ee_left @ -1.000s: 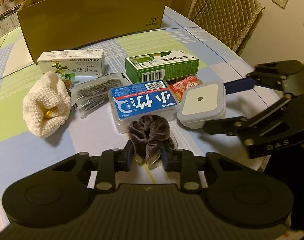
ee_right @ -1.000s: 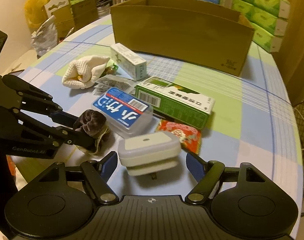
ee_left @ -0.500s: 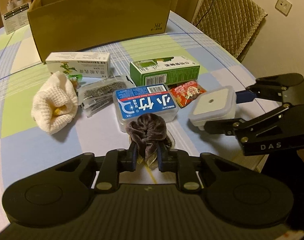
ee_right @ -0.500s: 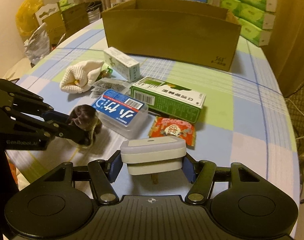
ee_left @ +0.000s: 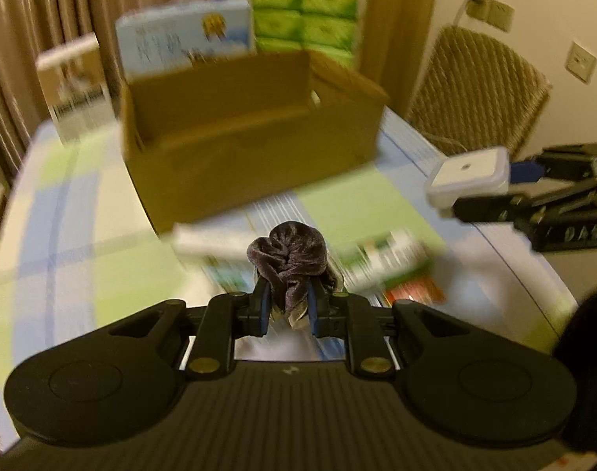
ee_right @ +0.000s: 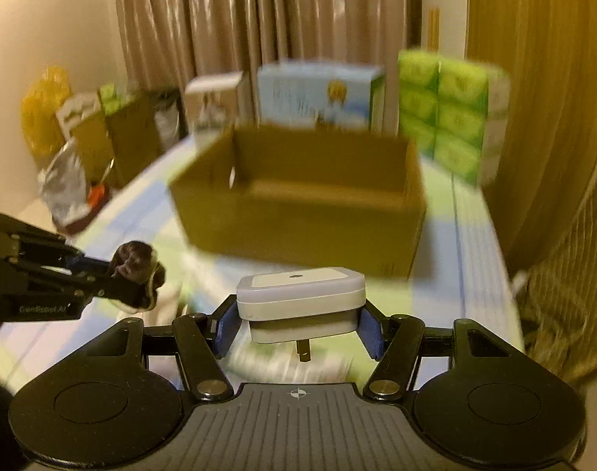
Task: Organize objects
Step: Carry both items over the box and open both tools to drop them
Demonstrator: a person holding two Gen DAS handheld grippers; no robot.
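Note:
My left gripper (ee_left: 286,306) is shut on a dark velvet scrunchie (ee_left: 288,257) and holds it in the air above the table; it also shows in the right wrist view (ee_right: 137,265). My right gripper (ee_right: 298,329) is shut on a white plug-in night light (ee_right: 300,294), its prongs pointing down; it also shows at the right of the left wrist view (ee_left: 469,174). An open brown cardboard box (ee_left: 251,165) stands ahead of both grippers, also in the right wrist view (ee_right: 298,212). Both views are motion-blurred.
Blurred medicine boxes (ee_left: 389,259) and a red packet (ee_left: 414,290) lie on the checked tablecloth below. Green tissue packs (ee_left: 306,15) and a blue carton (ee_left: 184,41) stand behind the box. A quilted chair (ee_left: 475,90) is at the right. Bags (ee_right: 66,188) sit off the table's left.
Both grippers have lifted their objects off the table and swung up and forward toward the cardboard box. The items on the table have dropped low in view.

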